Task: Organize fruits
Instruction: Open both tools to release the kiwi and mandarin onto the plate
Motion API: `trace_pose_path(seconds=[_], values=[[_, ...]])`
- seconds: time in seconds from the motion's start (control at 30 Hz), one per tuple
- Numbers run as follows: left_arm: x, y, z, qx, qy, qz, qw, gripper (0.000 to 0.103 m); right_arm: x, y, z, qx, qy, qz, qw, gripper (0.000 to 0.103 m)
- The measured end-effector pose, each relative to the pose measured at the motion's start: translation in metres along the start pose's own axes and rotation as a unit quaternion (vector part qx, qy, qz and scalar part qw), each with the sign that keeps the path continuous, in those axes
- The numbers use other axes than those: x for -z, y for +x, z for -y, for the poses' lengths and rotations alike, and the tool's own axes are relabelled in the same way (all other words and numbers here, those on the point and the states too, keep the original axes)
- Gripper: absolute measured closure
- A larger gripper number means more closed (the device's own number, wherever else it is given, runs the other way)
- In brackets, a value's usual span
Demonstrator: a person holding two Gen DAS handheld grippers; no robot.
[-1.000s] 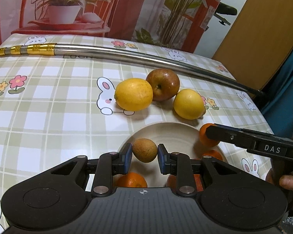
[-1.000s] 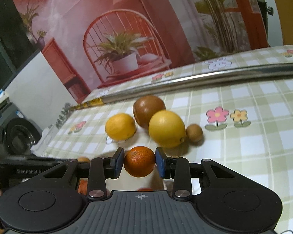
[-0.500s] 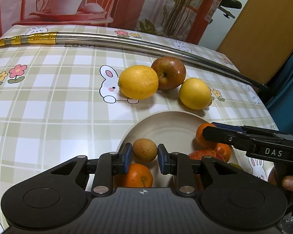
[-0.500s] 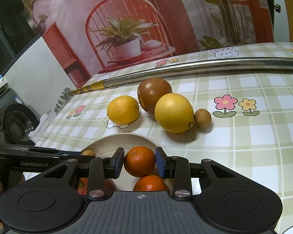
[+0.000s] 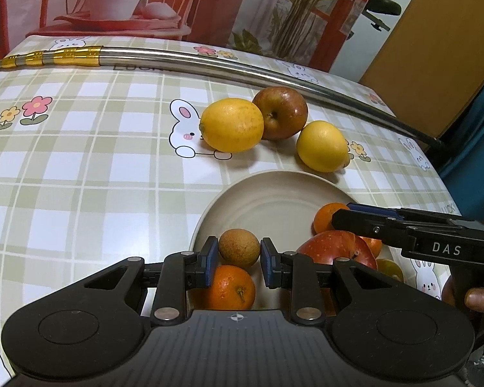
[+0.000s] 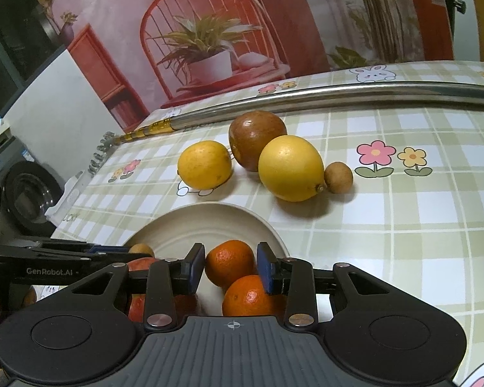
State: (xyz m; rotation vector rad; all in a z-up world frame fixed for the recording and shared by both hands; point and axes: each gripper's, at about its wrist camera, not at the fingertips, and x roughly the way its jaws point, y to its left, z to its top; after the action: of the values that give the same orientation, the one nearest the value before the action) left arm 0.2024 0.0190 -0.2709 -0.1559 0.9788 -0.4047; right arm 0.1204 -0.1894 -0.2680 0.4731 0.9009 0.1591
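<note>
My left gripper (image 5: 238, 258) is shut on a small brown fruit (image 5: 238, 246), low over the near rim of the beige plate (image 5: 274, 200). Below it in the plate lie an orange (image 5: 230, 287) and a red apple (image 5: 335, 248). My right gripper (image 6: 231, 264) reaches in over the plate (image 6: 209, 222) from the other side. Its jaws are opening. A small orange (image 6: 229, 262) sits between them, resting against another orange (image 6: 251, 296), with a thin gap at the right pad (image 6: 264, 271). Two lemons (image 5: 230, 125) (image 5: 322, 142) and a dark apple (image 5: 280, 113) lie on the table beyond the plate.
A second small brown fruit (image 6: 338, 177) sits beside the nearer lemon (image 6: 290, 167). A long metal pole (image 5: 209, 64) with a gold end lies across the far side of the checked tablecloth. A hand (image 5: 477, 300) holds the right gripper's handle.
Both grippers have come down closer to the plate, and more of the fruit in it shows now. The right gripper's pads have eased off the orange. The left grip is unchanged.
</note>
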Motion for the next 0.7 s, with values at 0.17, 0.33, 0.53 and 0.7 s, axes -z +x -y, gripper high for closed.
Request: trace_pose_path(seconds=[0.17,0.33,0.53,0.7], values=[[0.003,-0.004,-0.001,-0.003,-0.006,0.0,1.0,0.074,0.001,-0.003,-0.001,0.006,-0.001,0.001,1.0,0.067],[0.003,-0.007,-0.005,-0.003,-0.016,-0.001,0.9999,0.073,0.0,-0.01,0.0,0.006,0.002,0.009,1.0,0.066],[0.002,-0.014,-0.006,-0.004,-0.023,0.009,0.9997,0.073,-0.006,-0.021,0.002,0.015,-0.001,0.028,0.999,0.066],[-0.006,-0.022,-0.007,-0.006,-0.026,0.024,0.9994,0.073,-0.014,-0.03,0.007,0.027,-0.003,0.047,0.999,0.066]])
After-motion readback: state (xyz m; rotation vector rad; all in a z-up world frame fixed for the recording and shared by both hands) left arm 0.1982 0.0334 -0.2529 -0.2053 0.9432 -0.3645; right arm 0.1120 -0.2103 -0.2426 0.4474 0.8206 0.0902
